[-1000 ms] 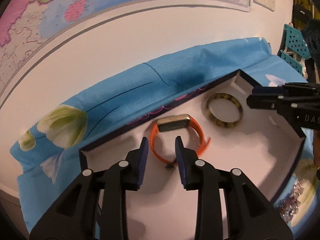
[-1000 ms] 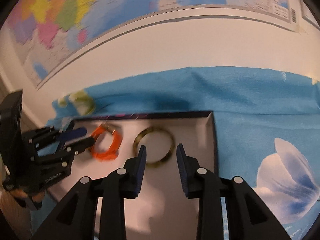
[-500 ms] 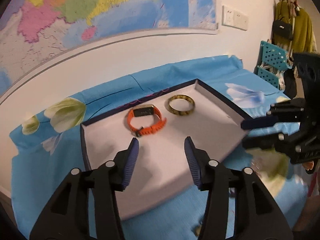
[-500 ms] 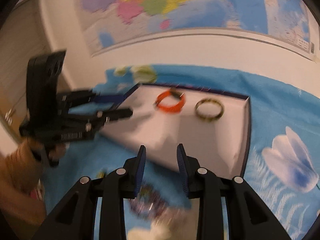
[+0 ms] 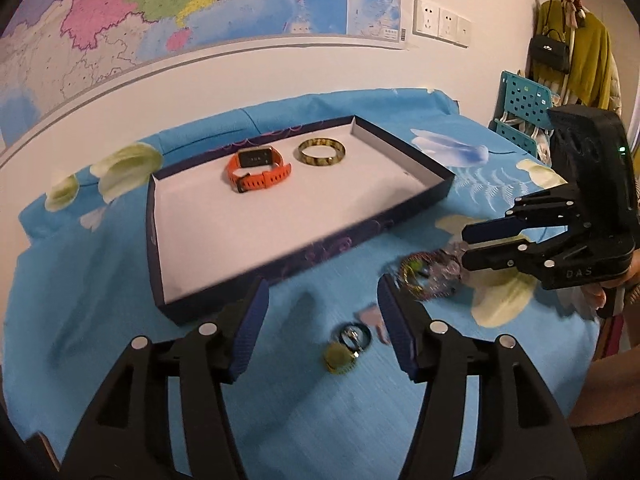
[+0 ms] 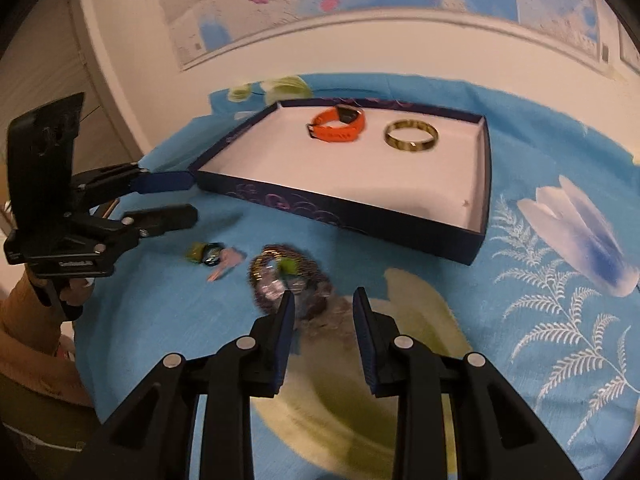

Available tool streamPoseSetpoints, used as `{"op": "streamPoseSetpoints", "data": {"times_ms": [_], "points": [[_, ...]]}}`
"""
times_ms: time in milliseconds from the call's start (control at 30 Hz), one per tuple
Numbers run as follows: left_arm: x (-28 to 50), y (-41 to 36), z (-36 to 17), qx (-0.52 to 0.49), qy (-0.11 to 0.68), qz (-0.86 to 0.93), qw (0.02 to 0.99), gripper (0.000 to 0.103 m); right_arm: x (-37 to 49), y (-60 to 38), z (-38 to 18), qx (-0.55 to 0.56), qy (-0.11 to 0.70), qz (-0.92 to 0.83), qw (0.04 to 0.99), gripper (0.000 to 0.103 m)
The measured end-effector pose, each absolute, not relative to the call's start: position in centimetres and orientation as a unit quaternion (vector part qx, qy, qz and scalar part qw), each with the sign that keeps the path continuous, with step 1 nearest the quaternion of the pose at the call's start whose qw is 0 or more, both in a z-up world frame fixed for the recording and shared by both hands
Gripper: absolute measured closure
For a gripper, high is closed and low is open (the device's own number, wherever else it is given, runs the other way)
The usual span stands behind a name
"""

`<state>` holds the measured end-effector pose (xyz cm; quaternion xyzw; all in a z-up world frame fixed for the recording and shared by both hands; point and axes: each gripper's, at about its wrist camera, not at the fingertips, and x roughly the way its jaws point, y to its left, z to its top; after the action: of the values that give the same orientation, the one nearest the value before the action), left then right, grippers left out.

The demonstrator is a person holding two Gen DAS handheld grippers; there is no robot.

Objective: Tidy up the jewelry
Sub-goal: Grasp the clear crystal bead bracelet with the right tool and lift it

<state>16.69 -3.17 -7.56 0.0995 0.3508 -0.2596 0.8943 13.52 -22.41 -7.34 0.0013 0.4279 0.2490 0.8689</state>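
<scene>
Blue floral bedsheet (image 5: pixel 120 360) bearing box lid (image 5: pixel 256 280) with orange watch (image 5: pixel 258 169) and bangle (image 5: pixel 322 152) at twelve o'clock; left gripper (image 5: pixel 320 304) spread toward rings (image 5: pixel 346 346), right gripper (image 6: pixel 324 312) spread over bead bracelets (image 6: pixel 280 272).

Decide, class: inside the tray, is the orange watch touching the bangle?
Apart. The left wrist view shows white tray floor between the orange watch and the bangle; the right wrist view shows this gap too.

"DAS" on right gripper (image 5: pixel 466 246) body; rest illegible.
</scene>
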Motion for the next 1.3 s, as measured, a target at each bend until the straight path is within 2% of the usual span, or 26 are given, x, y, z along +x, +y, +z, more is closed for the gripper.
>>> {"op": "streamPoseSetpoints", "data": {"times_ms": [333, 367, 400, 433, 1033, 1233, 1300], "points": [[15.2, -3.2, -7.9, 0.088, 0.351, -0.254, 0.897, 0.046, 13.5, -18.5, -7.6, -0.077, 0.418, 0.254, 0.869, 0.075], [15.1, -3.2, -7.9, 0.087, 0.352, -0.253, 0.897, 0.046, 13.6, -18.6, -7.8, -0.075, 0.42, 0.253, 0.869, 0.08], [14.9, -3.0, -8.0, 0.087, 0.352, -0.251, 0.898, 0.046, 13.8, -18.7, -7.9, -0.069, 0.423, 0.257, 0.866, 0.091], [14.8, -2.8, -8.0, 0.086, 0.352, -0.249, 0.898, 0.046, 13.9, -18.7, -8.0, -0.068, 0.424, 0.257, 0.866, 0.095], [12.8, -3.6, -9.6, 0.111, 0.363, -0.283, 0.881, 0.049, 11.6, -23.5, -2.2, 0.034, 0.352, 0.248, 0.902, 0.095], [12.7, -4.8, -9.2, 0.109, 0.357, -0.306, 0.876, 0.056, 11.4, -23.6, -2.4, 0.044, 0.353, 0.247, 0.901, 0.095], [12.7, -5.7, -9.4, 0.113, 0.361, -0.316, 0.87, 0.065, 11.4, -23.5, -2.5, 0.047, 0.355, 0.247, 0.9, 0.095]]}}
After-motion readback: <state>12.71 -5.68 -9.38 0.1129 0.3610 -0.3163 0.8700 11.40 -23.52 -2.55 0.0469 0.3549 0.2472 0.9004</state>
